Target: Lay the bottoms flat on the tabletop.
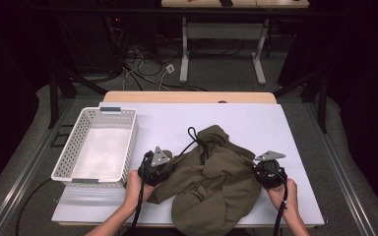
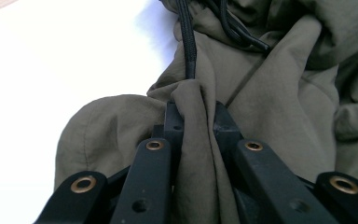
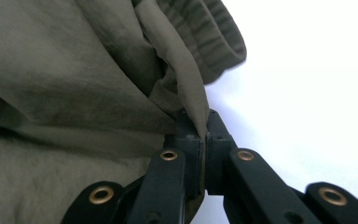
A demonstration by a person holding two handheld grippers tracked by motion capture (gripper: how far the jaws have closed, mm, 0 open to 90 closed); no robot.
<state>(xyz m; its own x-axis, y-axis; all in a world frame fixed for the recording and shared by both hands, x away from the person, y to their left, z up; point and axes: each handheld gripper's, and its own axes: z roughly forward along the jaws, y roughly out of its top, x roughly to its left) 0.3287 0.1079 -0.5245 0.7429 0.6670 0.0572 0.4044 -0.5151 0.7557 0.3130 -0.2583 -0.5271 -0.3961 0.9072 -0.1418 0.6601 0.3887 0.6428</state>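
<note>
Left gripper (image 2: 195, 109) clamped on olive garment (image 1: 211, 182) fold beside black drawstring (image 2: 187, 42); right gripper (image 3: 204, 128) pinching its edge; no legible writing

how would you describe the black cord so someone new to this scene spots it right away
Start at the white table and find the crumpled olive-green garment near its front edge, pinched on each side by the left tongs and the right tongs. The black cord loops out from the garment's far end onto the white surface, the only thin black string against the green cloth.
</note>
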